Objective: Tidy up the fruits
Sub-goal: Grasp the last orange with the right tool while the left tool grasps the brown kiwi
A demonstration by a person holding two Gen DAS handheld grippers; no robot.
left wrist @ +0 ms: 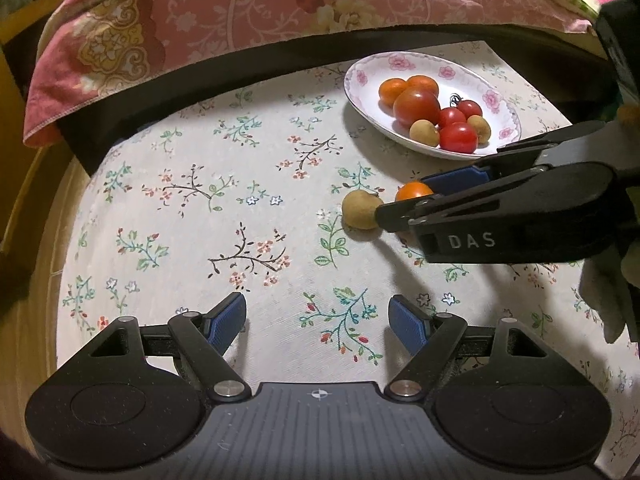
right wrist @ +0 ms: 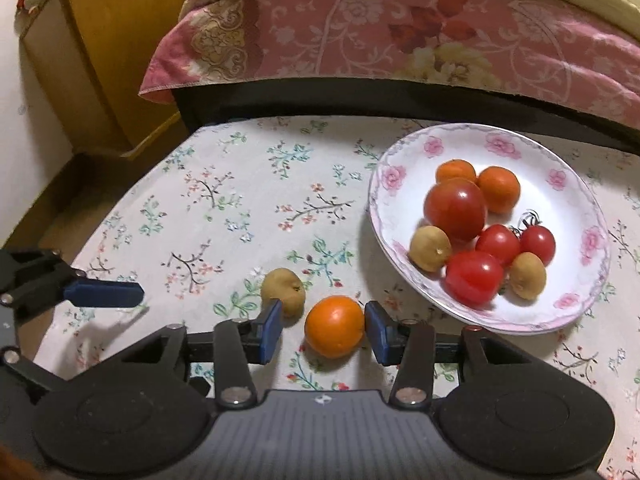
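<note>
A white floral plate (right wrist: 576, 204) (left wrist: 372, 68) holds several red tomatoes, two orange fruits and two brown longans. On the cloth lie a loose orange fruit (right wrist: 335, 332) (left wrist: 414, 191) and a brown longan (right wrist: 284, 290) (left wrist: 360, 209). My right gripper (right wrist: 324, 330) (left wrist: 416, 200) is open around the orange fruit, its right pad touching it and its left pad beside the longan. My left gripper (left wrist: 318, 320) is open and empty over bare cloth; one of its fingers (right wrist: 104, 294) shows at the left of the right wrist view.
The table carries a floral cloth (left wrist: 224, 208). A bed with a pink patterned quilt (right wrist: 400, 28) and a dark frame runs along the far edge. A yellow wooden cabinet (right wrist: 108, 56) stands at the back left.
</note>
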